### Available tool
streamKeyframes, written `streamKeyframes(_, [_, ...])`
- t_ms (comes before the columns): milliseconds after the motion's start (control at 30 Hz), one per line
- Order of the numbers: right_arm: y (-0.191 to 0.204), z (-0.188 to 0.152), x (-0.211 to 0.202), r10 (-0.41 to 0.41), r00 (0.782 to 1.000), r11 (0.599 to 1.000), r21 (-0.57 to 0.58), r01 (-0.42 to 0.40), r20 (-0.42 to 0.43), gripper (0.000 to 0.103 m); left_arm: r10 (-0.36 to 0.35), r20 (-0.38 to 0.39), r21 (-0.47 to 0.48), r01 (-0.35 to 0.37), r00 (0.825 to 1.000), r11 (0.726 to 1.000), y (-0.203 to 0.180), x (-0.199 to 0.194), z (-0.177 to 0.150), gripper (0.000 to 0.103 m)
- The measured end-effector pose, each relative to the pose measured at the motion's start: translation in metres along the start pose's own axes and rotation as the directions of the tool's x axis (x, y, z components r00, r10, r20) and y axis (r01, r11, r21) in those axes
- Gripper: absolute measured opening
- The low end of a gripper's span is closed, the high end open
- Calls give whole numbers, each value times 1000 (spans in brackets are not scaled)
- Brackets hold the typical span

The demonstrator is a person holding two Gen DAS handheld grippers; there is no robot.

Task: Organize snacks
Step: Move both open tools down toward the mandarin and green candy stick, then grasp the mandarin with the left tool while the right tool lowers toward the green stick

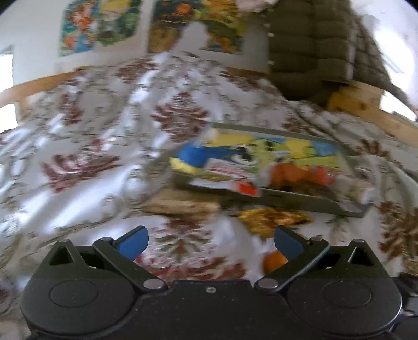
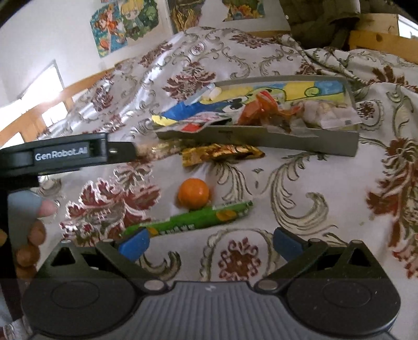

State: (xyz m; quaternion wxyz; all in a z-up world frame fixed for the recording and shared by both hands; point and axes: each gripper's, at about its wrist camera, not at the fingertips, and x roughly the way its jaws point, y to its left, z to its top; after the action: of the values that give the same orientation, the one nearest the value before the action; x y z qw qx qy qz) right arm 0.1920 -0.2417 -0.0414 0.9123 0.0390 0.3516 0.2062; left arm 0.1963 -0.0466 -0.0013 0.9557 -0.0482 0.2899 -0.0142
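A grey tray (image 2: 261, 137) on the floral cloth holds several snack packets, among them a blue and yellow bag (image 2: 209, 111) and orange wrappers (image 2: 263, 109). In front of it lie a gold wrapped snack (image 2: 222, 154), a beige wrapped bar (image 2: 159, 149), an orange ball (image 2: 193, 194) and a green stick pack (image 2: 188, 221). My right gripper (image 2: 210, 243) is open and empty, just short of the green pack. My left gripper (image 1: 210, 242) is open and empty; its view is blurred, with the tray (image 1: 300, 200), gold snack (image 1: 274, 218), beige bar (image 1: 183, 206) and orange ball (image 1: 274, 262) ahead.
The floral cloth (image 2: 300, 196) covers the whole surface in folds. A wooden frame (image 2: 378, 41) and a dark quilted jacket (image 1: 313, 47) stand behind the tray. Posters (image 2: 125, 23) hang on the wall. The left gripper's body (image 2: 65, 154) reaches in from the left.
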Motion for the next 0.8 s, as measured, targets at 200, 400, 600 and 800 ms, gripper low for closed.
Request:
streamKeyframes(200, [3,0,9,45,999,999,-9,-45,3,103,-150,-64,73,155,987,985,-17,25,2,102])
streamKeyframes(400, [4,-2,13,55,998,998,-15,-55,4,102,-215,-130,198,238,968,951,-32,42,-5,89])
streamKeyframes(600, [3,-3,15,58,998,998,-8,-58,10,102,-245,-215,280,300,945,912,-42,55,-9,45])
streamKeyframes(800, [4,-4,18,56,998,998,-11,-56,13,95,-250,-263,295,325,932,899,-51,60,-13,37])
